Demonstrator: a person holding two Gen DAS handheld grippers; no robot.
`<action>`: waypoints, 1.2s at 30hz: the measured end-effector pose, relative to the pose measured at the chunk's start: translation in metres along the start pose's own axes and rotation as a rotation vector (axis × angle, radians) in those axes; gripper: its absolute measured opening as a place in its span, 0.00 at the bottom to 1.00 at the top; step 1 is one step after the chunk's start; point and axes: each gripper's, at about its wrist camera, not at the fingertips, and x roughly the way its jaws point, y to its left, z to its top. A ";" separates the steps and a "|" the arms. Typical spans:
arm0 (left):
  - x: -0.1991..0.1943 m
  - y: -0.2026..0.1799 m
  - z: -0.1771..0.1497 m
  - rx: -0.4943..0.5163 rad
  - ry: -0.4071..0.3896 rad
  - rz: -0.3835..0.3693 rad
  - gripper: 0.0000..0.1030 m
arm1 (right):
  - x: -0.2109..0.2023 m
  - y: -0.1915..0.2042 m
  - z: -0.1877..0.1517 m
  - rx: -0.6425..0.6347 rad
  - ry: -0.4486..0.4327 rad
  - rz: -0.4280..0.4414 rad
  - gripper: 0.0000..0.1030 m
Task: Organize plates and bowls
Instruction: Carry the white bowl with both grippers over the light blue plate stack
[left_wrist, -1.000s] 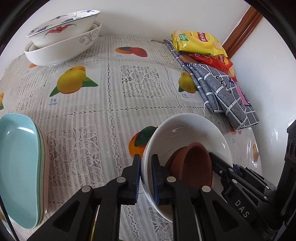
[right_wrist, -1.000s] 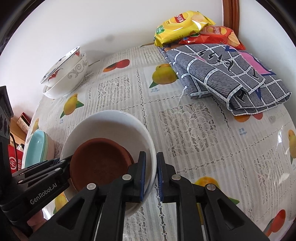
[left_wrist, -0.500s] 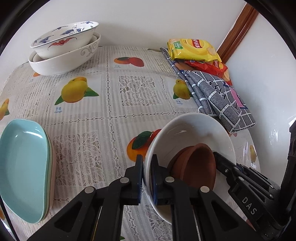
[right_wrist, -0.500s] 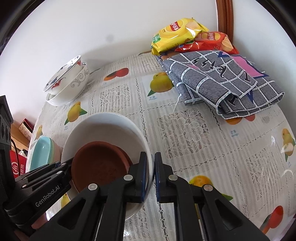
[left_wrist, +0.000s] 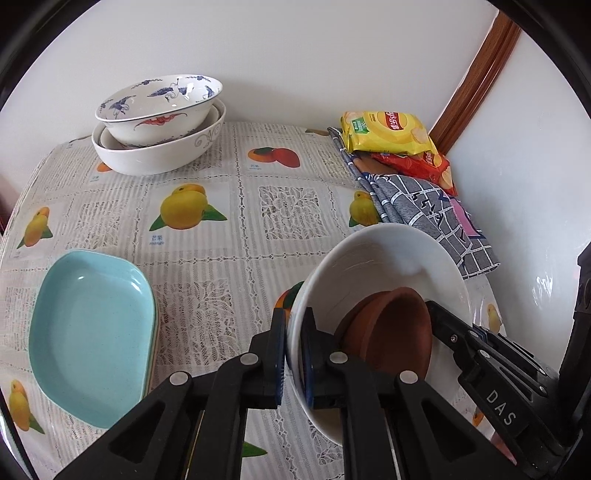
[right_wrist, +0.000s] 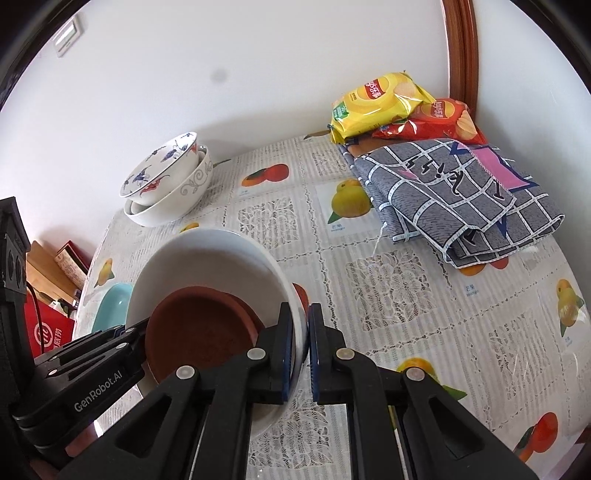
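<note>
Left wrist view: your left gripper (left_wrist: 293, 354) clamps the glossy white bowl's (left_wrist: 373, 251) rim, your right gripper (right_wrist: 301, 350) pinches its opposite edge. Inside that bowl lie matte terracotta saucers (left_wrist: 391, 336); beside it, smooth turquoise oblong plates (left_wrist: 92, 328) rest on the lacy tablecloth (left_wrist: 236, 236).

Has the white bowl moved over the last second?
Yes. The white bowl, clamped at opposite rims by the left gripper and right gripper, has risen: the tablecloth looks farther below, and the stacked bowls sit lower in view.
</note>
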 end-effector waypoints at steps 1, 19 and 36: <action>-0.003 0.002 0.000 -0.004 -0.004 0.002 0.08 | -0.001 0.004 0.000 -0.006 -0.002 0.001 0.08; -0.028 0.052 -0.010 -0.064 -0.029 0.030 0.08 | 0.000 0.058 -0.008 -0.059 0.000 0.038 0.08; -0.043 0.101 -0.016 -0.119 -0.048 0.045 0.08 | 0.010 0.108 -0.014 -0.107 0.013 0.063 0.08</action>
